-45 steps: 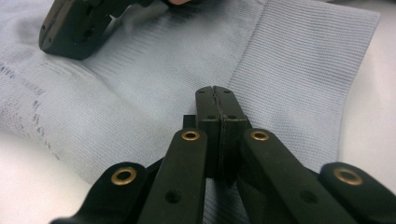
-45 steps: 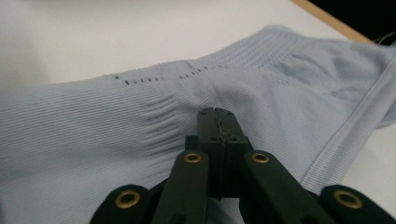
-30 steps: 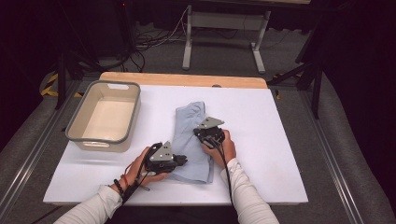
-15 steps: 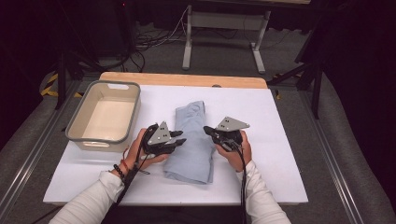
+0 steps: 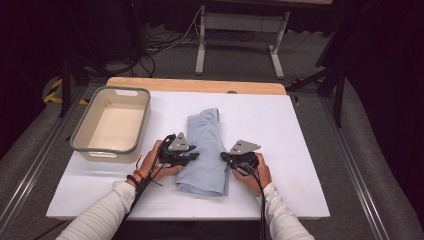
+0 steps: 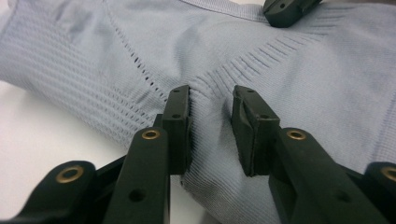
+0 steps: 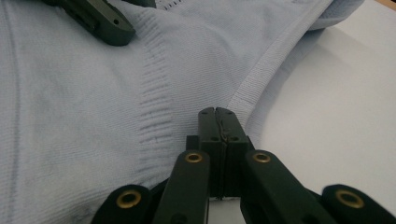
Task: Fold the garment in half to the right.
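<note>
Left gripper (image 6: 211,126): jaws apart, straddling a raised ridge of pale blue knit sweater (image 6: 140,51) at centre frame of the left gripper view; fabric between the pads, not pinched. Tip of the other gripper at the upper right edge of that view, resting on the knit.

Right gripper (image 7: 218,122): jaws pressed together, nothing visibly caught between them; tips at the sweater's ribbed edge, lower centre of the right gripper view. White table (image 7: 345,116) to the right of it.

High view: left gripper (image 5: 187,156) at the sweater's left edge, right gripper (image 5: 231,157) at its right edge, both held in hands, lower centre of frame. Sweater (image 5: 205,145) folded into a long strip, mid-table. Beige tub with grey rim (image 5: 80,140) left of centre. Wooden strip (image 5: 200,85) along the table's upper edge.
</note>
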Demonstrator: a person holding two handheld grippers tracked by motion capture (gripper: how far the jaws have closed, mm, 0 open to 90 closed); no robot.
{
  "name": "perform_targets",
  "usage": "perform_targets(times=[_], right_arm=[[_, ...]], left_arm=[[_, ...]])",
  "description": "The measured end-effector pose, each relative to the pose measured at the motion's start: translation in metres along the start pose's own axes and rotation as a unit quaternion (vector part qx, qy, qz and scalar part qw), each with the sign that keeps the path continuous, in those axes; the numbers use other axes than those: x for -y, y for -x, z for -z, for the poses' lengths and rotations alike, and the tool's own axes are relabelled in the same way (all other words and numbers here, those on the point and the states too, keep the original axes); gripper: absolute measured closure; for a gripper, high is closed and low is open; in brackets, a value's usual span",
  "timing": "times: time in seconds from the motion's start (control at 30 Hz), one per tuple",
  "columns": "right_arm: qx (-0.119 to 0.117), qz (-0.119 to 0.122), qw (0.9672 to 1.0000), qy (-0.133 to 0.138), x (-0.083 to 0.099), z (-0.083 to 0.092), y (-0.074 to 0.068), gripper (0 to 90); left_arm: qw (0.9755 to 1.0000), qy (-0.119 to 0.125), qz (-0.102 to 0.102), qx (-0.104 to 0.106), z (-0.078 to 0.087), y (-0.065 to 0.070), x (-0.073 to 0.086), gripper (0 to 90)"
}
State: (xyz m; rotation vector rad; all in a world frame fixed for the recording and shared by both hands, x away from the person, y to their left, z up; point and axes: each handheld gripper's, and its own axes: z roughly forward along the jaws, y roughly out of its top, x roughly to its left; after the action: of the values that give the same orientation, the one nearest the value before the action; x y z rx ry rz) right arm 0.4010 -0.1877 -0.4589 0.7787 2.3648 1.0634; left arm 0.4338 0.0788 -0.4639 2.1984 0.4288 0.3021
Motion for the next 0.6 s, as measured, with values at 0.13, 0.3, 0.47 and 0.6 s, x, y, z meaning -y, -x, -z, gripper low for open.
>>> perform_targets(times=[0.13, 0.3, 0.47, 0.6], right_arm=[[0.014, 0.018, 0.9997, -0.006, 0.0, -0.001, -0.004, 90.0], [0.017, 0.018, 0.9997, 0.003, 0.0, 0.001, -0.005, 90.0], [0.014, 0.008, 0.9994, 0.031, -0.005, 0.012, -0.003, 90.0], [0.007, 0.002, 0.9982, 0.06, -0.009, 0.026, -0.003, 90.0]], left_arm=[[1.0, -0.002, -0.001, 0.0, 0.0, 0.0, 0.0, 69.0], [0.9995, 0.028, 0.012, 0.005, 0.004, -0.005, -0.002, 65.8], [0.9976, 0.067, 0.012, -0.007, 0.018, -0.009, -0.013, 72.0], [0.9983, 0.057, -0.008, -0.011, 0.022, -0.012, -0.021, 89.8]])
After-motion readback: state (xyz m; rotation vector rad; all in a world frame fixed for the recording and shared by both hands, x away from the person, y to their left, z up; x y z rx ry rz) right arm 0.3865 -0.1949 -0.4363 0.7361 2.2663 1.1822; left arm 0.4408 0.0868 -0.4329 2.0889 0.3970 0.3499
